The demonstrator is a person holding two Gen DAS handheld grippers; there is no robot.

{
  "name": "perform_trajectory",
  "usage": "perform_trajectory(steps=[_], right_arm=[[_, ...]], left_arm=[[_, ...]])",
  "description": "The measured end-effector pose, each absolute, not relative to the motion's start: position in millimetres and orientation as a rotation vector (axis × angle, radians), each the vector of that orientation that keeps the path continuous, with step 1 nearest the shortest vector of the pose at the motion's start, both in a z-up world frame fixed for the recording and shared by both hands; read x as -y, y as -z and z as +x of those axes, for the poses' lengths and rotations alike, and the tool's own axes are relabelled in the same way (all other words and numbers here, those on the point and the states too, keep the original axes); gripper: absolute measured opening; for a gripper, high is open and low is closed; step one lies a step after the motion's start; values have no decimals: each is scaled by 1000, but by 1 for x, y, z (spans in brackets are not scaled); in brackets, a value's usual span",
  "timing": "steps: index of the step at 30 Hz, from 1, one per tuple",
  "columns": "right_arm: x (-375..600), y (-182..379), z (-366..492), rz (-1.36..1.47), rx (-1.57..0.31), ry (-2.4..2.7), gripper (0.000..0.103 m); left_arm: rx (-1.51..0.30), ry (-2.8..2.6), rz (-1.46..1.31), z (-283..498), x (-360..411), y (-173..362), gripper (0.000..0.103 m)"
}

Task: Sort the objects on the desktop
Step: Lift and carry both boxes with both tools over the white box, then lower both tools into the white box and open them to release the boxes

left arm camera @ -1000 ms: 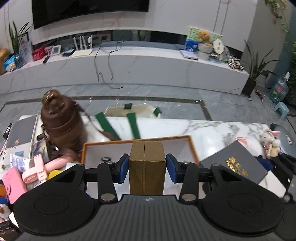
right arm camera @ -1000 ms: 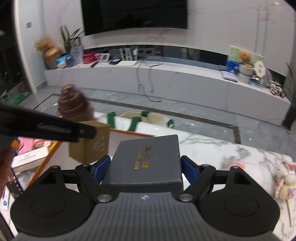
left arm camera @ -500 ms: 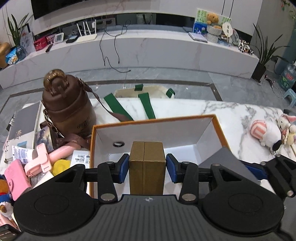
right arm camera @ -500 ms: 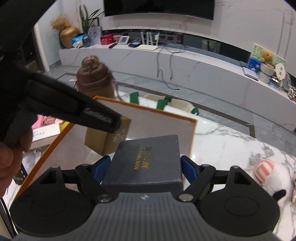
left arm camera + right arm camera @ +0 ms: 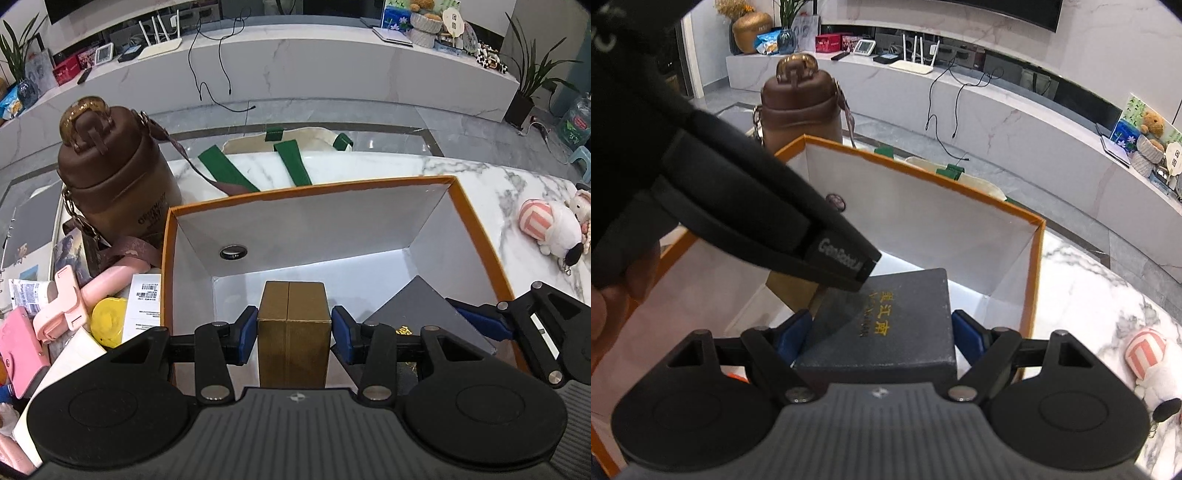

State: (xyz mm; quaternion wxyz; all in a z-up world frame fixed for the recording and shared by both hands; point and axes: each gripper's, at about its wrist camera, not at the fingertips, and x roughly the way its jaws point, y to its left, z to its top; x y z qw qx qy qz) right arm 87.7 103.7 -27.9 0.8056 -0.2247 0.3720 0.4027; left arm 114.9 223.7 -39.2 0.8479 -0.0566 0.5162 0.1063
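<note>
My left gripper [image 5: 294, 334] is shut on a gold-brown box [image 5: 294, 317] and holds it inside the orange-rimmed white carton [image 5: 314, 186], near its front. My right gripper [image 5: 882, 338] is shut on a dark grey box with gold lettering [image 5: 897, 325], also low inside the carton [image 5: 1036, 258], right of the gold box. In the left wrist view the grey box [image 5: 424, 306] and the right gripper [image 5: 517, 325] show at lower right. In the right wrist view the left gripper's black body [image 5: 757, 218] crosses the frame and hides most of the gold box [image 5: 790, 288].
A brown bottle with a strap [image 5: 110, 177] stands left of the carton. Pink items [image 5: 62, 306], a yellow lid [image 5: 107, 321] and papers lie at the left. A green-handled tote bag [image 5: 288, 155] lies behind. Plush toys [image 5: 550, 229] sit on the marble table [image 5: 517, 184] at right.
Both grippers have moved forward and down over the carton with their boxes, from above its rim to low inside it. The grey box now sits beside the gold box.
</note>
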Motion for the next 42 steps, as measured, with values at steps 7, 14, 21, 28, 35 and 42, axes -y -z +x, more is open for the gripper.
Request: perform_trajectory(steps=[7,14,21,28,35,42], right_arm=[[-114,36,86,-521,-807,-823,82],[-122,41,82,-561,-788,-783,83],[-120,41,80,-560,-784,-767,83],[-116,38,76,-547,-789,-772,83],[-111,32,72,-534,-791,-773,84],[-103,19,66,-515,-771,-775,85]], left_arm=[[-1113,-219,-131,120,-229,49,49],[-1116,-212,-133,122,-230,52,50],[-1125,-209,-127,123,-230,53,50],[-1124,-206,-139,123,-228,51,61],[-1094,-218,-127,120,-224,41,75],[-1065,-232,-128,117,-222,32,75]])
